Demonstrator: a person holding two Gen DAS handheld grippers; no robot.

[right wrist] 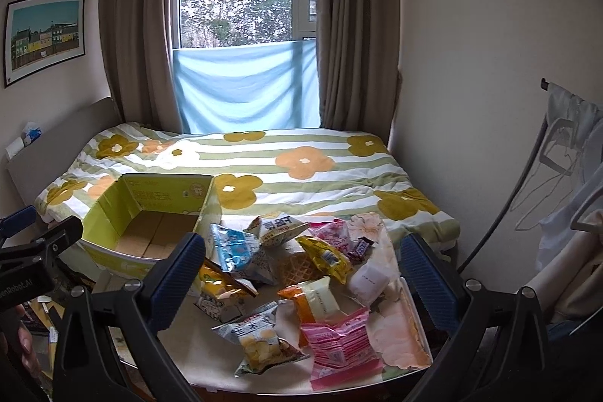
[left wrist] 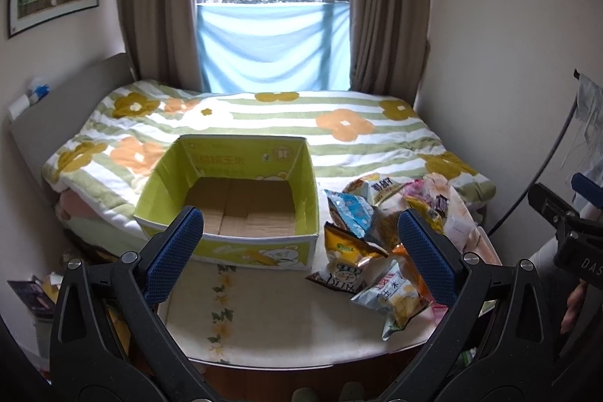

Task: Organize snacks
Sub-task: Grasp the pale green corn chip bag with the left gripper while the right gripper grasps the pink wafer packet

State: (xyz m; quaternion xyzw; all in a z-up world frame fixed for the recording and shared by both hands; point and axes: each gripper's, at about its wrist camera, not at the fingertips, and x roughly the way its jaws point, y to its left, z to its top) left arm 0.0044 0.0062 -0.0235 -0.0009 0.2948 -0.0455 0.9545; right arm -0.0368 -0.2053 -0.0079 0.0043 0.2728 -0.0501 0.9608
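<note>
A green cardboard box stands open and empty on a small table; it also shows in the right wrist view. A pile of snack packets lies to its right. In the right wrist view I see a blue packet, a yellow packet, an orange packet, a pink packet and a chip packet. My left gripper is open and empty, in front of the box. My right gripper is open and empty above the pile.
The table has a pale floral cover and stands against a bed with a flowered striped quilt. A clothes rack stands at the right. Clutter lies on the floor at the left.
</note>
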